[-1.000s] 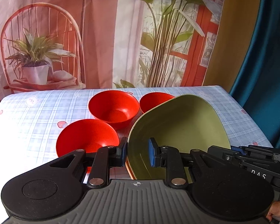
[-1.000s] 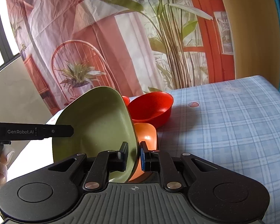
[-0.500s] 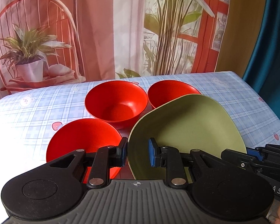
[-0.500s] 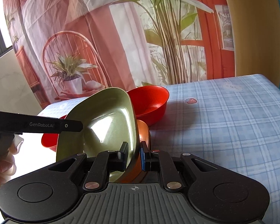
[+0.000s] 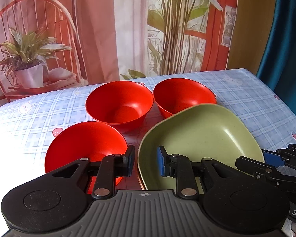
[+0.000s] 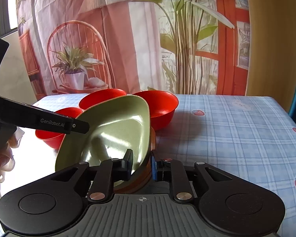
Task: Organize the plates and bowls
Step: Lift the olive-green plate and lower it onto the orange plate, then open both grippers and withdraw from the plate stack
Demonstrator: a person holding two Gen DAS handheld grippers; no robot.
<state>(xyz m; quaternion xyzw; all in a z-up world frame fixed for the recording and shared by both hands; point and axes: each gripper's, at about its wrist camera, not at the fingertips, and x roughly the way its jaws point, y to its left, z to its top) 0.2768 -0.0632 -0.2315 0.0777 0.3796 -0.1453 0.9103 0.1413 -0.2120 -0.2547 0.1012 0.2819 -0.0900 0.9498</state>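
**Q:** Where is the green plate at this point?

**Me:** It sits near and to the right on the counter, on top of an orange plate that shows only as a sliver under its near edge. It looks nearly level, so I judge it stacked.

**Q:** And your two tools?

**Me:** My right hand-held gripper straddles the plate's near right rim. Its jaws have just been opening. The rim is between them, but the pads no longer pinch it. My left hand-held gripper straddles the near left rim, one pad outside and one over the inside slope. I can't tell whether those pads press or merely stand close.

**Q:** Why one on each side?

**Me:** The plate is wide and shallow. I reckon a grip on opposite rims keeps it from tipping while it settles squarely on the one below.

**Q:** What about the bowls?

**Me:** Three red ones stand loose and upright: a near-left bowl, a middle bowl beyond it, and a far-right bowl just behind the plate. None is nested, so I'd say those come next.
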